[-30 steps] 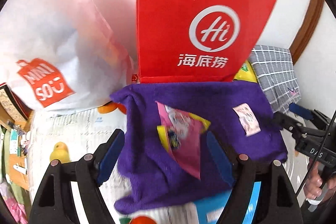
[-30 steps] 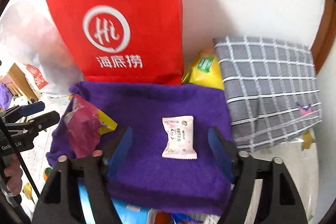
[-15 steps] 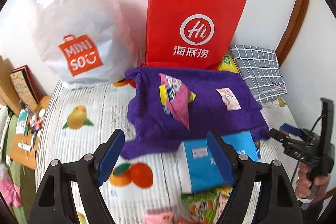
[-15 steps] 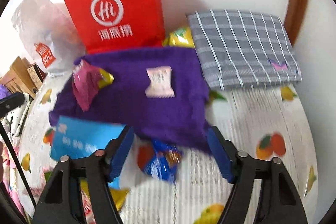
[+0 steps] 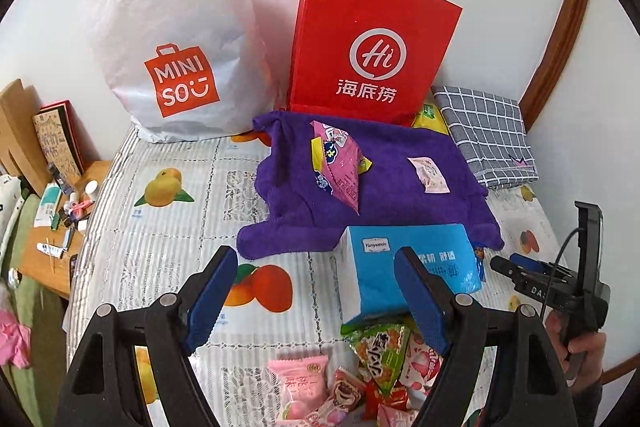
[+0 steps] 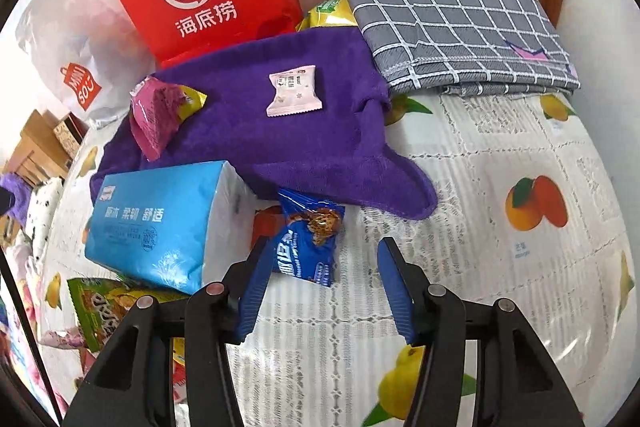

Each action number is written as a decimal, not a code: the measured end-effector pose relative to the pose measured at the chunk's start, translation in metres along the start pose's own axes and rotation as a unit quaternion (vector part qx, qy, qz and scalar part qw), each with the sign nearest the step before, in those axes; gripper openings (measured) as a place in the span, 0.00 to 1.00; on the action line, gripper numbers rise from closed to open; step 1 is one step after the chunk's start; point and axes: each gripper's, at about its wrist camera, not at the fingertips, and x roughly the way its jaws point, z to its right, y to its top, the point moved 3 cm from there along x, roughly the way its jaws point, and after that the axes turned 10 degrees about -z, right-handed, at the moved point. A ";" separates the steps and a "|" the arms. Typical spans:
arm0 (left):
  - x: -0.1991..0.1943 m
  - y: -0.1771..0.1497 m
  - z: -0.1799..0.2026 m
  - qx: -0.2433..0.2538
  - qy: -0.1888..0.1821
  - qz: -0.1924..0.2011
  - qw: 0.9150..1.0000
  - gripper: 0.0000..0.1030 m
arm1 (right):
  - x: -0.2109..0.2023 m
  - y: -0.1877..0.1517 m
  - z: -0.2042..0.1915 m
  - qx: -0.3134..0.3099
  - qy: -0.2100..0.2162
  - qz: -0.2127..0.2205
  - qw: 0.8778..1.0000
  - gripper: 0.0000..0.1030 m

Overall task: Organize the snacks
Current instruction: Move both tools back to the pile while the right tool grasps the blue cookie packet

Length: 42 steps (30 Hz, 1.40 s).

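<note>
Blue foil marked the cookie packet (image 6: 308,243), which was seen lying flat on the fruit-print cloth (image 6: 500,267) of the bench, just below the purple towel (image 6: 280,131). It lay ahead of the right tool (image 6: 320,291), near the left finger and not pressed by either pad; the jaws were closing, with only the cloth directly between them. A blue tissue pack (image 6: 160,215) was touching the packet's left side. On the towel a pale pink sachet (image 6: 294,91) and a magenta pouch (image 6: 154,115) were laid well apart. More snacks (image 5: 360,367) were heaped near the left tool (image 5: 316,299), whose jaws were held wide with nothing gripped. Behind the towel a red paper bag (image 5: 372,43) and a white plastic bag (image 5: 176,39) were stood against the wall, and a grey checked cloth (image 6: 456,27) was folded beside them.
</note>
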 end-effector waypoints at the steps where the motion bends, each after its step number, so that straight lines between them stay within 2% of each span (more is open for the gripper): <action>1: -0.002 -0.001 0.000 0.003 0.000 0.002 1.000 0.77 | 0.001 0.000 0.000 0.002 0.000 -0.001 1.000 0.53; 7: -0.003 -0.006 -0.001 0.011 -0.014 0.003 1.000 0.77 | 0.006 0.002 0.001 0.026 0.010 -0.006 1.000 0.53; 16: -0.002 -0.001 -0.004 0.007 -0.011 0.001 1.000 0.77 | -0.002 -0.004 0.000 0.039 0.025 0.001 0.999 0.53; 29: -0.005 -0.006 -0.014 -0.006 -0.021 0.004 1.000 0.77 | 0.012 -0.012 -0.003 0.037 0.013 -0.014 0.999 0.53; 33: -0.002 -0.010 -0.022 -0.007 -0.006 -0.002 1.000 0.77 | 0.018 -0.009 -0.002 0.041 0.015 -0.014 0.999 0.53; 38: 0.003 -0.015 -0.033 -0.018 -0.010 -0.006 1.000 0.77 | 0.028 -0.002 -0.003 0.039 0.000 -0.015 0.999 0.53; 42: 0.010 -0.020 -0.041 -0.025 -0.007 -0.014 1.000 0.77 | 0.039 0.004 -0.004 0.042 0.010 -0.020 0.999 0.53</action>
